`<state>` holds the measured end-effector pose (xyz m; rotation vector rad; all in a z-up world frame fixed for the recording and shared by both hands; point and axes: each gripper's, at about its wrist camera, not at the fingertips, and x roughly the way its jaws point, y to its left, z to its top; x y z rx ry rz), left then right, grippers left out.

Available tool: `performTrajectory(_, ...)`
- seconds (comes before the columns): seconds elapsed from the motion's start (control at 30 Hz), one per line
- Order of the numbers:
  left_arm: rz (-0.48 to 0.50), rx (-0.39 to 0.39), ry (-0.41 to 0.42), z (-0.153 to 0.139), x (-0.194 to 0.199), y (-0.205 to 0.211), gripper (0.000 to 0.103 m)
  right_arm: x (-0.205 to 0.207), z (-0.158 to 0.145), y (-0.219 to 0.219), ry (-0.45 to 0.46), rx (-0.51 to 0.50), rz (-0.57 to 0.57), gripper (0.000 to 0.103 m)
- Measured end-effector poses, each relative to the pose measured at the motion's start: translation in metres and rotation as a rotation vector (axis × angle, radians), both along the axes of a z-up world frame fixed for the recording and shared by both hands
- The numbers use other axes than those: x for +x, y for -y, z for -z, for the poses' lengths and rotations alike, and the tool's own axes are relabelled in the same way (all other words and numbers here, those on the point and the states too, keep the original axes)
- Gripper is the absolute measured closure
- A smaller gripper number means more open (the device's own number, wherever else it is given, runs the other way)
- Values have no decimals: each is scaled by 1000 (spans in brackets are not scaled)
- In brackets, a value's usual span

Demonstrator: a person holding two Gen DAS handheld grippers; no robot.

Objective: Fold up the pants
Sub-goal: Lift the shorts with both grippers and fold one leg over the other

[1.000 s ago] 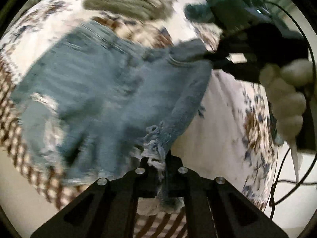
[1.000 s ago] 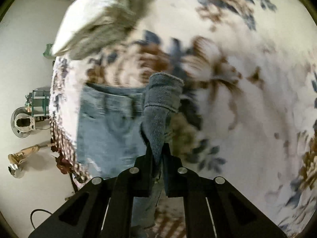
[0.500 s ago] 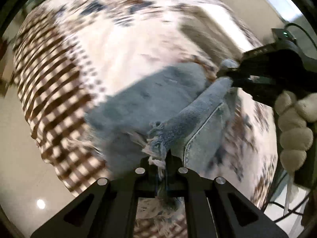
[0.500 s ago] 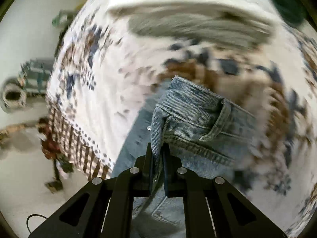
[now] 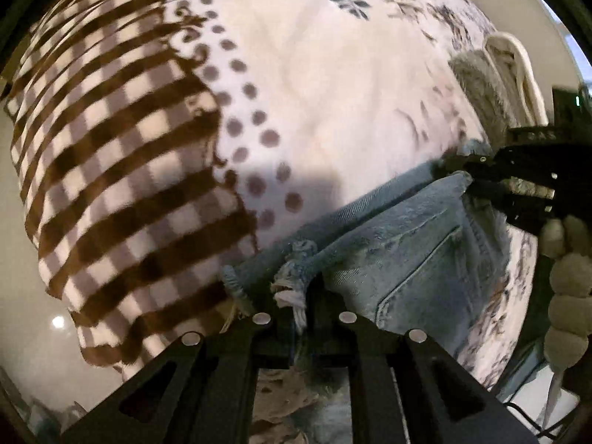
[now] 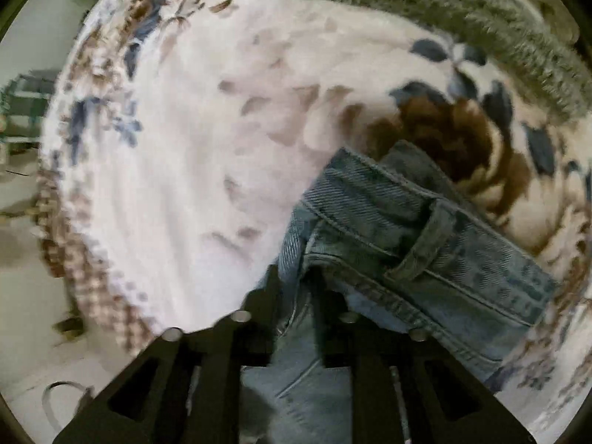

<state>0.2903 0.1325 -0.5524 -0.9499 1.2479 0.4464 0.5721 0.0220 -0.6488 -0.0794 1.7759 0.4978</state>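
Light blue denim pants (image 5: 399,244) lie folded lengthwise on a bed with a floral blanket (image 5: 333,85). My left gripper (image 5: 299,296) is shut on the frayed leg hem (image 5: 292,281) near the bed's checked edge. My right gripper (image 6: 296,285) is shut on the waistband (image 6: 373,207), beside a belt loop (image 6: 425,244). In the left wrist view the right gripper (image 5: 458,181) shows at the right, pinching the waistband end, held by a gloved hand (image 5: 566,296). A back pocket (image 5: 425,266) faces up.
A grey-green fuzzy cloth (image 6: 462,11) lies on the bed beyond the waistband, also seen in the left wrist view (image 5: 488,85). The blanket's brown checked border (image 5: 118,170) hangs over the bed edge, with pale floor (image 5: 29,288) below. Cables lie on the floor (image 6: 59,399).
Both grippers have swung the pants over and down onto the bed. The pants now lie flatter, doubled lengthwise, with the back pocket up. Both grips are unchanged.
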Motion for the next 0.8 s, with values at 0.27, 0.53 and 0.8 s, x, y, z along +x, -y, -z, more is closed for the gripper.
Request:
performTrajectory(0.27, -209, 39, 86, -41, -58, 8, 33, 20, -58, 95, 76, 182, 65, 15)
performTrajectory(0.53, -395, -242, -23, 25, -102, 94, 33, 27, -16, 211, -27, 112, 236, 15)
performTrajectory(0.8, -364, -225, 15, 45, -73, 138, 67, 21, 46, 218, -153, 272, 371, 40)
